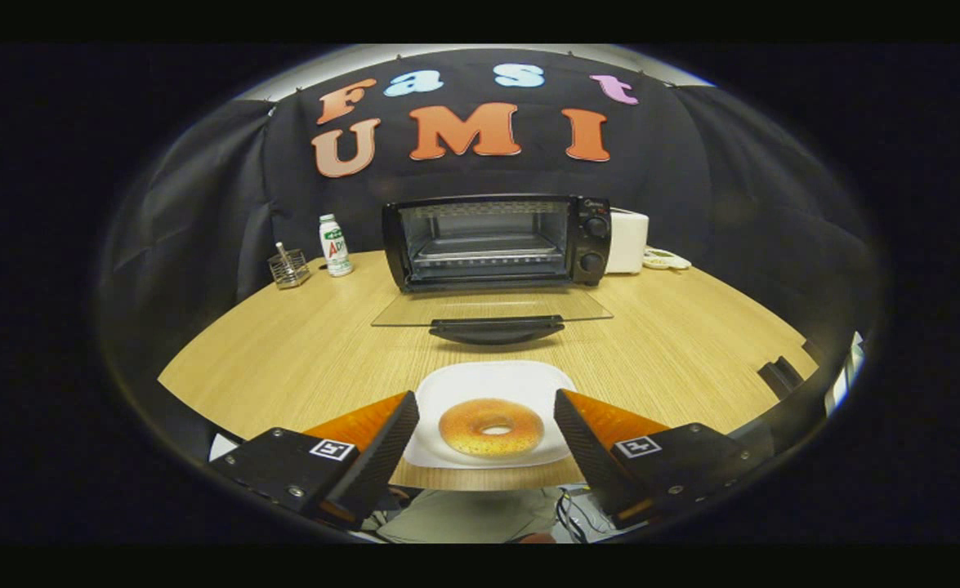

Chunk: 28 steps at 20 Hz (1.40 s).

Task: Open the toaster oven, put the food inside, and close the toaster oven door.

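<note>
The toaster oven (pixel 496 242) sits at the back of the wooden table (pixel 300 351). Its glass door (pixel 492 309) is already down flat, lying open toward the plate. In front of that door is a white plate (pixel 488 380), and a round bagel (pixel 491 427) rests on it. The gripper (pixel 486 433) hangs by the table's near edge with its fingers wide apart, holding nothing. The bagel lies right between the two fingers, not touching either one. It is round, so no side is longer. I think grabbing the bagel comes next.
</note>
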Each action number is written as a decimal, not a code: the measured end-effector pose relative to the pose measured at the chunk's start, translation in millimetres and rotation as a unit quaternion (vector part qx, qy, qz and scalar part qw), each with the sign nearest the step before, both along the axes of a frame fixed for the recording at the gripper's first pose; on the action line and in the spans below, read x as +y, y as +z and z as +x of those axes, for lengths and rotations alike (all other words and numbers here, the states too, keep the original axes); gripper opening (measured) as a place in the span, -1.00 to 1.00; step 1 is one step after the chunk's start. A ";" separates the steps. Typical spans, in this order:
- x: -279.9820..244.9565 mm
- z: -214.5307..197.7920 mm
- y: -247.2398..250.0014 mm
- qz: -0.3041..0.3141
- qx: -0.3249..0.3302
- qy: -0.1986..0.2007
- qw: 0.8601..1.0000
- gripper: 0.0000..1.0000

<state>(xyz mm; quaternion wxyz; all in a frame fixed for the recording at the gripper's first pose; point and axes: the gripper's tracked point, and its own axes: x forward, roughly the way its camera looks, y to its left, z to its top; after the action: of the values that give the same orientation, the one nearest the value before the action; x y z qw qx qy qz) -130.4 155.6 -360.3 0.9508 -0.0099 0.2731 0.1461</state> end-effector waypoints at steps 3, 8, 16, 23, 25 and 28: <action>-2.7 -1.3 -11.6 -0.011 0.017 -0.006 1.000 0.99; 3.4 -7.8 -29.0 -0.021 0.034 0.003 0.999 0.99; 6.6 -7.0 -31.2 -0.025 0.037 0.013 0.999 0.64; 11.3 6.8 -8.4 -0.008 0.016 0.015 1.000 0.09; 13.5 16.9 5.2 -0.002 0.005 0.015 1.000 0.06; 20.2 39.5 29.8 0.018 -0.012 0.010 1.000 0.06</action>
<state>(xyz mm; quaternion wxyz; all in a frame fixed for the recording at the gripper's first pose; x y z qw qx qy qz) -90.8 175.8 -330.6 0.9524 0.0027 0.2593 0.1601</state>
